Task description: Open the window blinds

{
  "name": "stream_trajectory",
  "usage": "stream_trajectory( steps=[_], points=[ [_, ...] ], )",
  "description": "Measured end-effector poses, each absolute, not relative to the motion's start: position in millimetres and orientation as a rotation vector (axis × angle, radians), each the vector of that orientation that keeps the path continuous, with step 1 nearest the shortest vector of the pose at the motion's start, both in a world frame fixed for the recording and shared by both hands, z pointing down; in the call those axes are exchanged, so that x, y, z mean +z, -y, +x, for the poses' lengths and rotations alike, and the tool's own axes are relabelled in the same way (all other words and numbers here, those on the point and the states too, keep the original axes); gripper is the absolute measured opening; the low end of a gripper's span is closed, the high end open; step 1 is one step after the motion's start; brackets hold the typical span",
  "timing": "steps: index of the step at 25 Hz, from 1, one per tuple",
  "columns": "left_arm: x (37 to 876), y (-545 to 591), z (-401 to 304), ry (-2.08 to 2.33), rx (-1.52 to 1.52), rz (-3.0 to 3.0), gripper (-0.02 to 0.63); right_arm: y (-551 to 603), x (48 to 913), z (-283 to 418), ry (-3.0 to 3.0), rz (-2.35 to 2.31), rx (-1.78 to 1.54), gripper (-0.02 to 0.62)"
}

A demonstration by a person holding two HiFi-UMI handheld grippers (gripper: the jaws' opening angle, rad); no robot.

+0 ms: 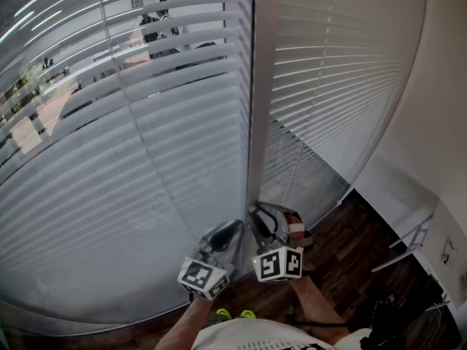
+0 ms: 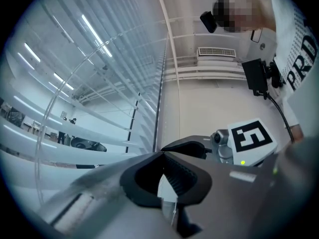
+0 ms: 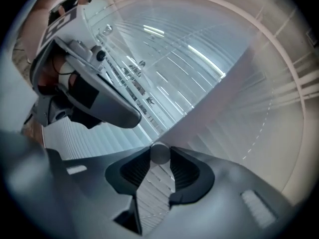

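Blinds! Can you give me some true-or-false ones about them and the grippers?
1. You can see through the upper slats of the left blind. True.
2. The right blind is pulled all the way up. False: it hangs down, with its slats shut.
3. The right gripper is shut on a round grey piece. True.
4. The two grippers are far apart. False: the left gripper is right beside the other one, low down by the frame between the blinds.
5. The floor is white tile. False: it is dark wood.

Dark wooden plank floor, indistinct black object at right.
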State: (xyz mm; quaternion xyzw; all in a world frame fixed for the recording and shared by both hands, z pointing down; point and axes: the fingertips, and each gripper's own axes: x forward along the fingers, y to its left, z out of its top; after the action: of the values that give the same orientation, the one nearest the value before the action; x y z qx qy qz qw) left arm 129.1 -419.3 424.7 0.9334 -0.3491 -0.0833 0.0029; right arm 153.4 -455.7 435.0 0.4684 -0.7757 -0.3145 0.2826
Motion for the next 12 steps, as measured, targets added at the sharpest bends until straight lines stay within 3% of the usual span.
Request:
stream_trajectory(
  steps=[12],
  points=[
    [424.5,418.8,129.5,1.077,-0.261,2.937,-0.006,457.7,432.5,157.3,2.400,1.397,-0.426,0.129]
  ],
)
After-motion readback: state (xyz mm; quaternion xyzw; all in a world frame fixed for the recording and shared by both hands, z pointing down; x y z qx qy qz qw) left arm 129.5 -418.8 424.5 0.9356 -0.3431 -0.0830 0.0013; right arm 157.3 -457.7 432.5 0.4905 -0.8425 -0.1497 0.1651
